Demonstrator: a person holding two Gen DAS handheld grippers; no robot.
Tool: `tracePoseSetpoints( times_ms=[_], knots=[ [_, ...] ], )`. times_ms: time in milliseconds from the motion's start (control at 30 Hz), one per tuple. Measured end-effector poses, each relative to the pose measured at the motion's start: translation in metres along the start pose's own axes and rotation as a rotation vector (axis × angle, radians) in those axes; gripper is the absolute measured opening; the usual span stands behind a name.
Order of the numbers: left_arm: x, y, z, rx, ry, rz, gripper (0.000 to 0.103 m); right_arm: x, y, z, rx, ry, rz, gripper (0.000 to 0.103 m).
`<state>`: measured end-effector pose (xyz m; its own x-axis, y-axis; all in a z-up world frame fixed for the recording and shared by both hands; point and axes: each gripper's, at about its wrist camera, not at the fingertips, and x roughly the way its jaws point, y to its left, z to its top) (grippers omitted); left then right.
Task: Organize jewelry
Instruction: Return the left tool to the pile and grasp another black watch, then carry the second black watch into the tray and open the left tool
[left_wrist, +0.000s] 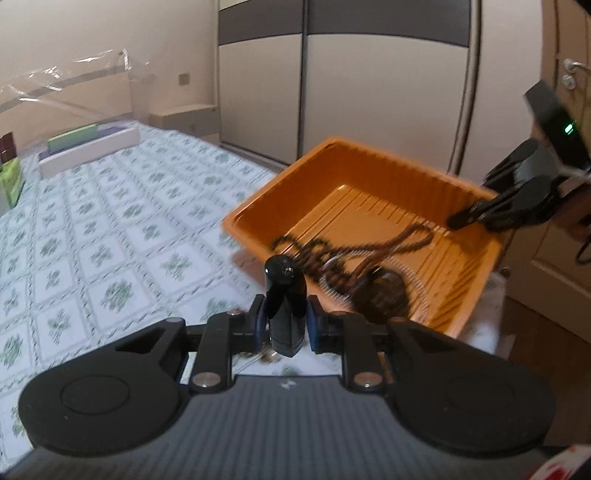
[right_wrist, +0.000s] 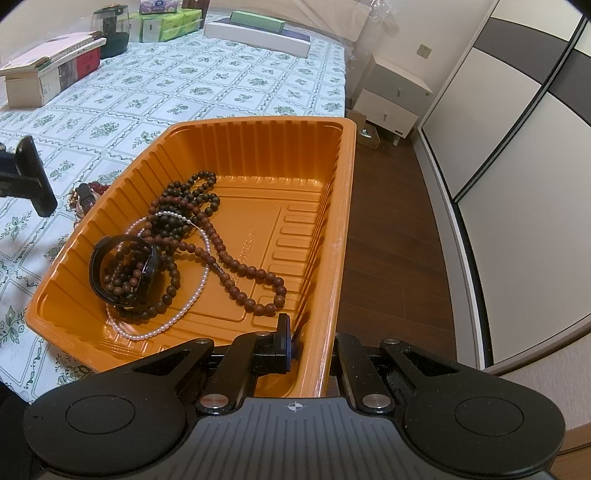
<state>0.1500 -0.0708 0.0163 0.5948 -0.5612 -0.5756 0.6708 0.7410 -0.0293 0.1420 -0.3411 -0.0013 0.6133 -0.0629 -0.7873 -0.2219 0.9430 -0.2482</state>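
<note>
Left gripper (left_wrist: 284, 321) is clamped on a black strap-like piece (left_wrist: 285, 295), held above the floral tablecloth (left_wrist: 92, 221) just beside the orange tray (right_wrist: 332, 206). Right gripper (right_wrist: 310, 347) is pinched on the tray's near wall, one finger inside, one outside. In the tray: brown bead strands (right_wrist: 221, 254), a white pearl necklace (right_wrist: 177, 317) and a black band (right_wrist: 125, 271), tangled together toward one end.

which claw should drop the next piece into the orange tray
Left. The left claw is already shut on a black item just beside the orange tray, while the right claw is clamped on the tray's wall, steadying it.
</note>
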Motion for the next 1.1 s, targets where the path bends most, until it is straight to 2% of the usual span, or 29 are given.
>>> tracePoseSetpoints(
  times_ms=[200, 433, 1033, 1067, 1100],
  knots=[
    [0.003, -0.025, 0.014, 0.013, -0.017, -0.086, 0.020, 0.000, 0.001, -0.001, 0.000, 0.000, 0.000, 0.005],
    [0.021, -0.053, 0.020, 0.069, 0.004, -0.138, 0.020, 0.000, 0.001, -0.001, 0.000, 0.000, 0.000, 0.005],
    [0.045, -0.073, 0.022, 0.121, 0.051, -0.153, 0.020, 0.000, 0.000, -0.001, 0.001, 0.000, 0.001, 0.005],
    [0.045, -0.073, 0.022, 0.122, 0.042, -0.148, 0.021, -0.001, 0.000, -0.001, 0.000, 0.000, 0.001, 0.005],
    [0.045, -0.074, 0.022, 0.120, 0.038, -0.147, 0.026, -0.001, 0.000, -0.001, 0.000, 0.000, 0.001, 0.005]
  ],
)
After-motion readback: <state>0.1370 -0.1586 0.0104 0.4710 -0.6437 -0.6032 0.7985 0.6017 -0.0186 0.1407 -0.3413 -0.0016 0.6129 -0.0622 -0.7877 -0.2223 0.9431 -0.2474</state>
